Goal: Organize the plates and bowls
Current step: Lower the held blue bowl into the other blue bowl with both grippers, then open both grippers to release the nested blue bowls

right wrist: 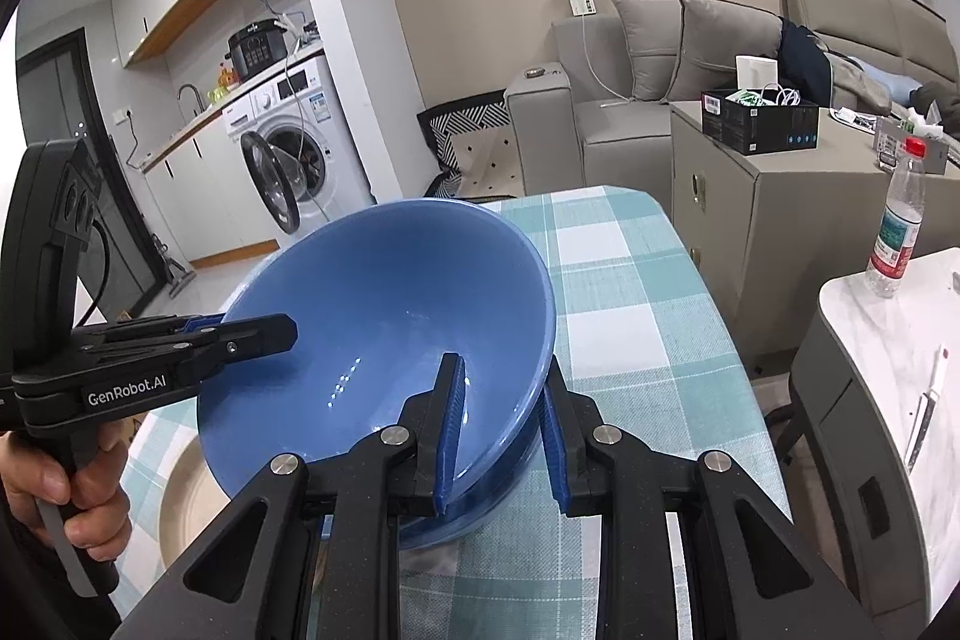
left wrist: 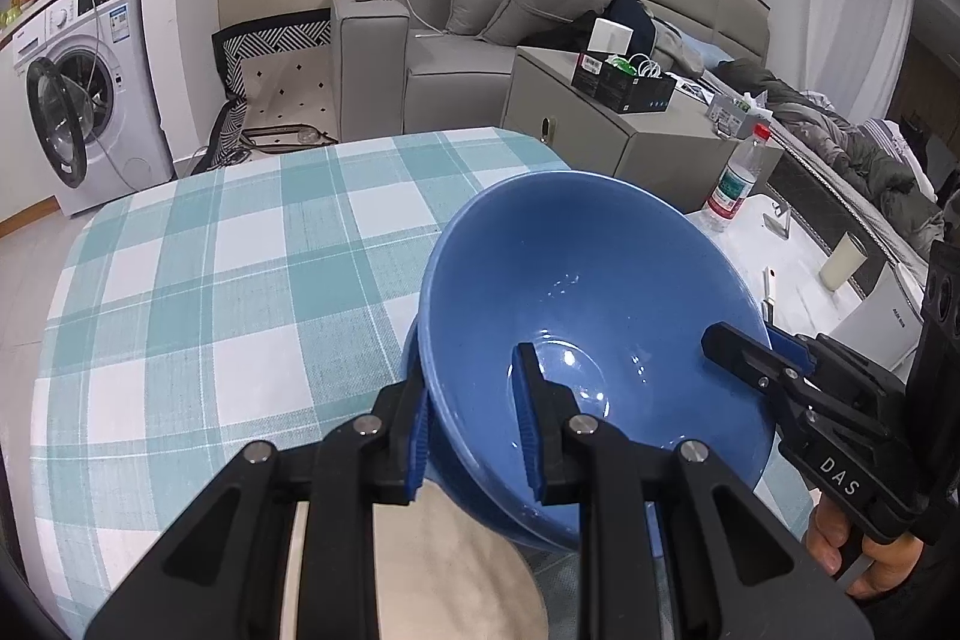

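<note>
A blue bowl is held tilted above the checked tablecloth. My left gripper is shut on its near-left rim, one finger inside and one outside. My right gripper is shut on the opposite rim; it shows in the left wrist view at the right. The bowl seems to rest in a second blue bowl underneath it. A beige plate lies on the cloth below the bowl and shows in the right wrist view too.
A white side table with a water bottle stands right of the table. A cardboard-coloured cabinet, a grey sofa and a washing machine with its door open lie beyond the table's far edge.
</note>
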Demonstrator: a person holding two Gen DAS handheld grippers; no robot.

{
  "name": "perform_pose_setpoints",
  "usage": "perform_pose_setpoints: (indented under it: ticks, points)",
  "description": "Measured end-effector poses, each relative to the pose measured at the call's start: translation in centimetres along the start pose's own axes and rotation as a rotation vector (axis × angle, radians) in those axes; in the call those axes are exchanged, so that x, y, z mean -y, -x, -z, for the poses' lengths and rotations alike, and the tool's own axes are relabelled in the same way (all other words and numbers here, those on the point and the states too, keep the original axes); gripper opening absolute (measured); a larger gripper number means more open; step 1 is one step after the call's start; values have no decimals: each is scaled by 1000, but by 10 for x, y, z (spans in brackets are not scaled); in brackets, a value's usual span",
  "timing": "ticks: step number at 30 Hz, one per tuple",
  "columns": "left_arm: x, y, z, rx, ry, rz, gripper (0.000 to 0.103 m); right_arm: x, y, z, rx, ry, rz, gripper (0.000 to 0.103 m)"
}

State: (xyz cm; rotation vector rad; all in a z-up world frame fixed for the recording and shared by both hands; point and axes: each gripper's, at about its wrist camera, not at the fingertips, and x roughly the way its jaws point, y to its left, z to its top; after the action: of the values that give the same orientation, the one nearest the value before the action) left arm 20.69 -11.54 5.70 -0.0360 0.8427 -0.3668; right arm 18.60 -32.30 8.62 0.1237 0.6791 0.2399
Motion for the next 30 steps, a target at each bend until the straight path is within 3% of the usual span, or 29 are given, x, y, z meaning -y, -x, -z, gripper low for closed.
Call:
perform_pose_setpoints:
  ticks: [30]
  points:
    - [-6, -22, 14, -42, -31, -80, 23, -19, -22, 13, -34, 132, 113, 25]
